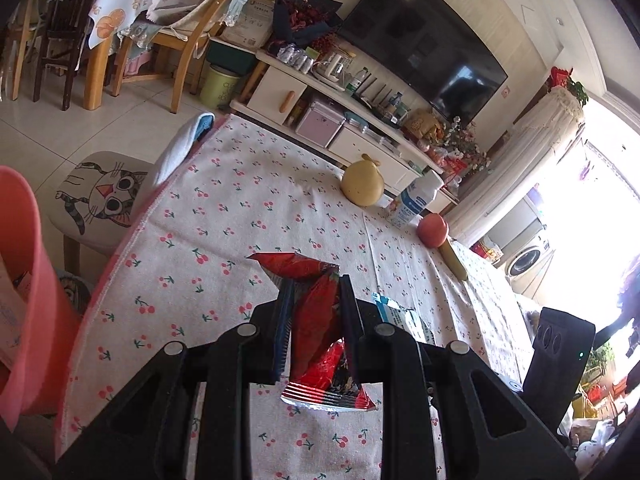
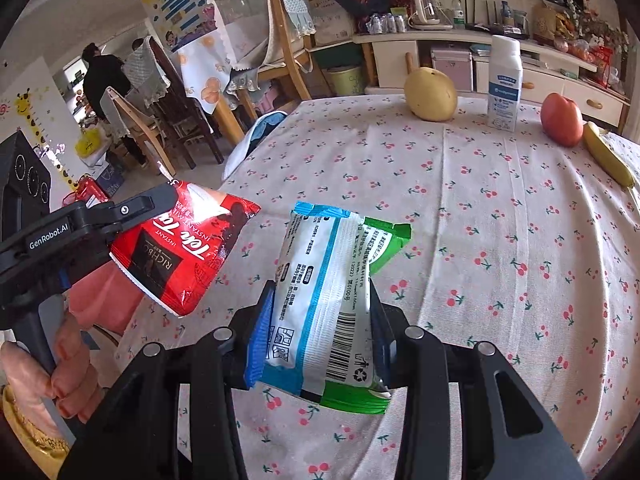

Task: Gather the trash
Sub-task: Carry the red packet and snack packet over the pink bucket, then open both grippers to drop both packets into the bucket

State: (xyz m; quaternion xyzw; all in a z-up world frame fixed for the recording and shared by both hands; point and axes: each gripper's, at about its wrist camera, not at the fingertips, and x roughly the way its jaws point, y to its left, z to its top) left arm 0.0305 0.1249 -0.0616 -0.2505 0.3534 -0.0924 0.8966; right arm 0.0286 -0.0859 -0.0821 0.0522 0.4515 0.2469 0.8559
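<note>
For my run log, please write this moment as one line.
left gripper: shut on red wrapper | right gripper: shut on white wrapper | both lifted above table | pink bin: at table edge

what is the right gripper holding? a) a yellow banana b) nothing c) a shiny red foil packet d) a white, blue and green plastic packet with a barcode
d: in the right wrist view the right gripper is shut on the white, blue and green plastic packet with a barcode, lifted clear of the cherry-print tablecloth.
</note>
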